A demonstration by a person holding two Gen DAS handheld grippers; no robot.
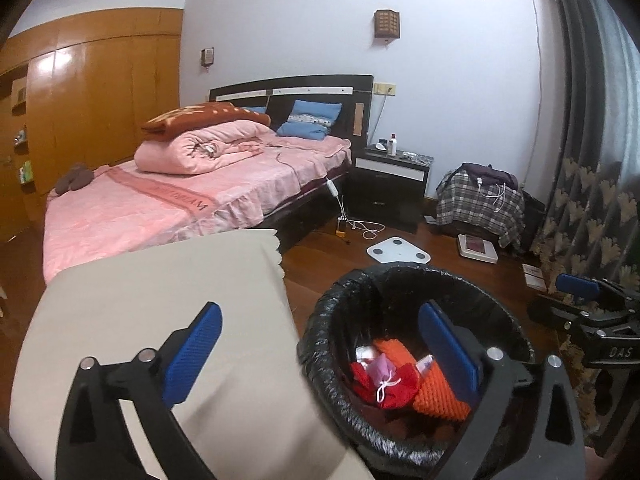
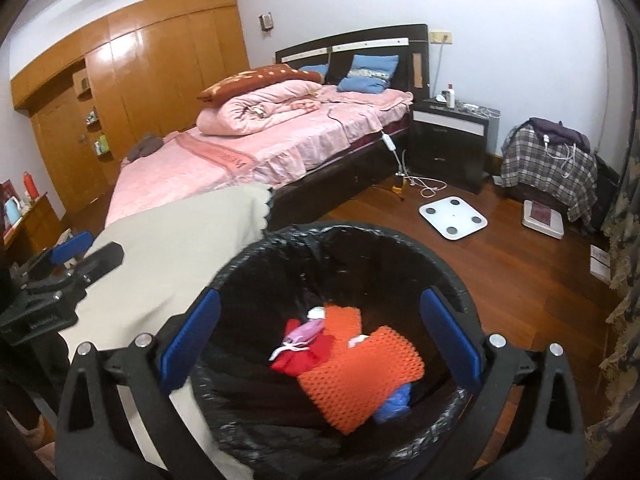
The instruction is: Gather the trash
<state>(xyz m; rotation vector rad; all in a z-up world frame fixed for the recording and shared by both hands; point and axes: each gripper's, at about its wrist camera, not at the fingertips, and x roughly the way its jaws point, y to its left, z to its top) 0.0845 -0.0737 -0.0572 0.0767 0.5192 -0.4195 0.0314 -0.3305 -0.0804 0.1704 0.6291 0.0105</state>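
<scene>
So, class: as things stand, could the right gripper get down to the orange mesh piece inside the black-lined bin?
Probably yes. The right gripper is open and sits directly above the bin, whose mouth is uncovered. The orange mesh piece lies on top of the other trash, between the blue fingers, with nothing over it.

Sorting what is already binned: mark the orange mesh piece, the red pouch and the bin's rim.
orange mesh piece (image 2: 360,376), right wrist view, middle of the netting.
red pouch (image 1: 394,386), left wrist view, its red fabric.
bin (image 2: 360,232), right wrist view, far liner-covered rim.
</scene>
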